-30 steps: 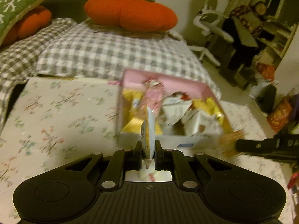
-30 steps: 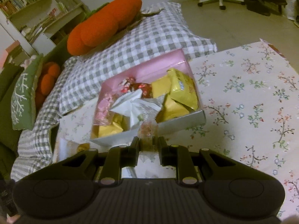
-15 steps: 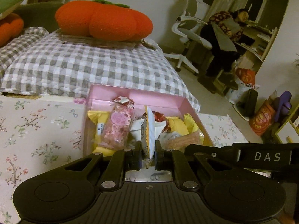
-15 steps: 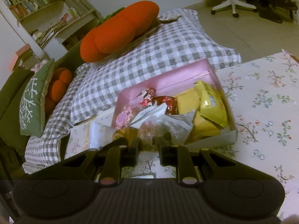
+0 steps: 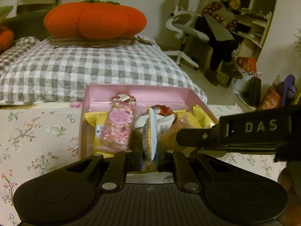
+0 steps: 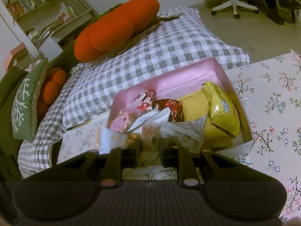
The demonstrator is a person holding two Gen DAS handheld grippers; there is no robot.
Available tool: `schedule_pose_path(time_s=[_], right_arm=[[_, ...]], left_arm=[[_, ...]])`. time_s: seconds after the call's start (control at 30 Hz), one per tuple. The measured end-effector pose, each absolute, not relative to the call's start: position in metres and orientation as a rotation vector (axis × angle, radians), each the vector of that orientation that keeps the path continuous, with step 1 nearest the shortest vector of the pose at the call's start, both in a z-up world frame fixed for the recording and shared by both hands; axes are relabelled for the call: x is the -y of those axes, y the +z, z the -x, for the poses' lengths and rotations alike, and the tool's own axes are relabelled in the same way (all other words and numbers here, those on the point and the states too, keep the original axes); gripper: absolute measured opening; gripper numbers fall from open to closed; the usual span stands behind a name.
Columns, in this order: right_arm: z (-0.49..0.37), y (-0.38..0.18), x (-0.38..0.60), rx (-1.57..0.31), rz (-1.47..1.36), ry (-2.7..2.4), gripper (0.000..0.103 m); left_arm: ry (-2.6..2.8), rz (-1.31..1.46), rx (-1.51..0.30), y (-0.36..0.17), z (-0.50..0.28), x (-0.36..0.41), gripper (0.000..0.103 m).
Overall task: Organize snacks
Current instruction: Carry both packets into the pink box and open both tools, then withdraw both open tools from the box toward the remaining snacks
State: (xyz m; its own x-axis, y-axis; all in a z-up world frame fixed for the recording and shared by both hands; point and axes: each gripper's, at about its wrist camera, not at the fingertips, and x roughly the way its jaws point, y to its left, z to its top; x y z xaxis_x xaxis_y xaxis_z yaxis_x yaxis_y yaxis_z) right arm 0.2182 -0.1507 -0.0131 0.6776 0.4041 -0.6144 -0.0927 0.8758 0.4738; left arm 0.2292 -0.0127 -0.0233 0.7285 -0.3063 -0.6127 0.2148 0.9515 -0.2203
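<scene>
A pink box (image 5: 131, 94) of wrapped snacks sits on the floral cloth (image 5: 37, 131); it also shows in the right wrist view (image 6: 169, 82). My left gripper (image 5: 149, 158) is shut on a white and yellow snack packet (image 5: 150, 133), held upright on edge over the box's near side. My right gripper (image 6: 150, 150) is shut on a clear packet of brownish snack (image 6: 149, 137), also over the box's near edge. The right gripper also shows in the left wrist view (image 5: 235, 133), reaching in from the right. Yellow packets (image 6: 222, 105), red packets (image 6: 169, 109) and a pink packet (image 5: 118, 126) lie in the box.
A grey checked pillow (image 5: 84, 66) with an orange pumpkin cushion (image 5: 94, 20) lies behind the box. A green cushion (image 6: 22, 101) is at the left. A white chair (image 5: 184, 30) and a seated person (image 5: 220, 18) are at the far right.
Both grippers have moved forward to the pink box with their packets. The right gripper has come in close beside the left one.
</scene>
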Motion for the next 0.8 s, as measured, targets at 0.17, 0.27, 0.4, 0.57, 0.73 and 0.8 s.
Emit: schedule_pose_path(time_s=[0.17, 0.27, 0.4, 0.57, 0.73, 0.8], right_arm=[[-0.215, -0.009, 0.156, -0.760, -0.452, 0.285, 0.026], [-0.213, -0.007, 0.163, -0.751, -0.491, 0.283, 0.027], [-0.212, -0.004, 0.165, -0.757, -0.497, 0.288, 0.029], [-0.206, 0.006, 0.177, -0.758, -0.502, 0.261, 0.032], [-0.196, 0.010, 0.189, -0.788, -0.462, 0.208, 0.041], [-0.190, 0.011, 0.195, -0.809, -0.460, 0.195, 0.048]], left_arm=[[-0.271, 0.095, -0.632, -0.010, -0.222, 0.009, 0.052], [-0.269, 0.133, -0.600, 0.002, -0.217, 0.000, 0.057], [-0.257, 0.139, -0.599, 0.010, -0.212, -0.003, 0.057], [-0.203, 0.193, -0.644, 0.016, -0.206, -0.012, 0.057], [-0.137, 0.194, -0.711, 0.020, -0.188, -0.014, 0.062], [-0.117, 0.184, -0.741, 0.017, -0.182, -0.013, 0.062]])
